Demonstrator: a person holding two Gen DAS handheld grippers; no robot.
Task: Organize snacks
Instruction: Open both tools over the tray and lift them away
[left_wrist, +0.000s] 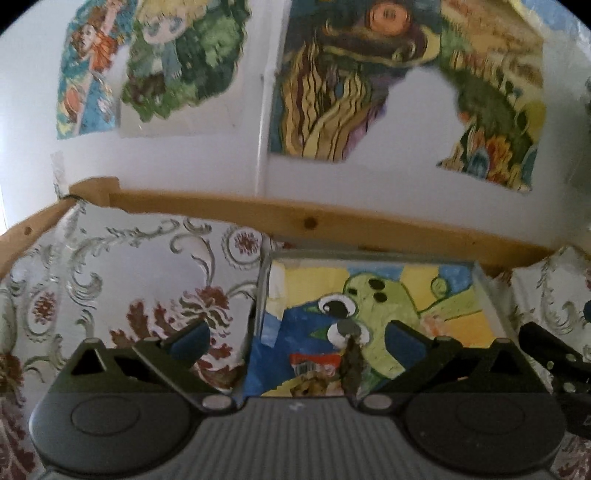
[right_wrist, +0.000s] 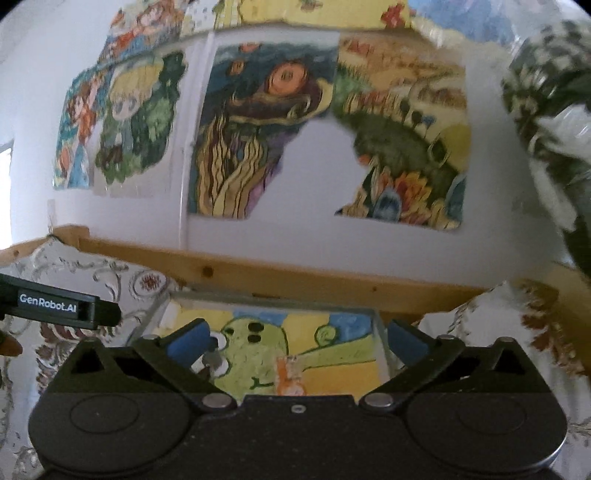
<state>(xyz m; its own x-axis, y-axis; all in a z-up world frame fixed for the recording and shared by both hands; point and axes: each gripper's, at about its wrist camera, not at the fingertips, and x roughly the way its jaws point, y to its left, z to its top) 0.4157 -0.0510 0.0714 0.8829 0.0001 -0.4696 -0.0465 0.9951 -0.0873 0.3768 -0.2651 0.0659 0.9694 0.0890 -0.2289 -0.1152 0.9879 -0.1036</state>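
Observation:
A clear shallow box (left_wrist: 369, 257) with a painted green creature on its floor sits on the floral tablecloth by the wooden rail. My left gripper (left_wrist: 297, 341) hangs open above its left half with nothing between the fingers. Below it lie a small red-and-white packet (left_wrist: 314, 363) with a barcode, a dark brown strip (left_wrist: 351, 367) and a brownish item (left_wrist: 310, 387). In the right wrist view my right gripper (right_wrist: 297, 341) is open and empty over the same box (right_wrist: 277, 296). An orange packet (right_wrist: 291, 378) lies beneath it.
The other gripper shows at each view's edge: the right one (left_wrist: 554, 356), the left one (right_wrist: 62, 306). A wooden rail (left_wrist: 295, 218) runs behind the box below a white wall with torn paintings (left_wrist: 332, 85). Floral tablecloth (left_wrist: 129, 280) spreads on both sides.

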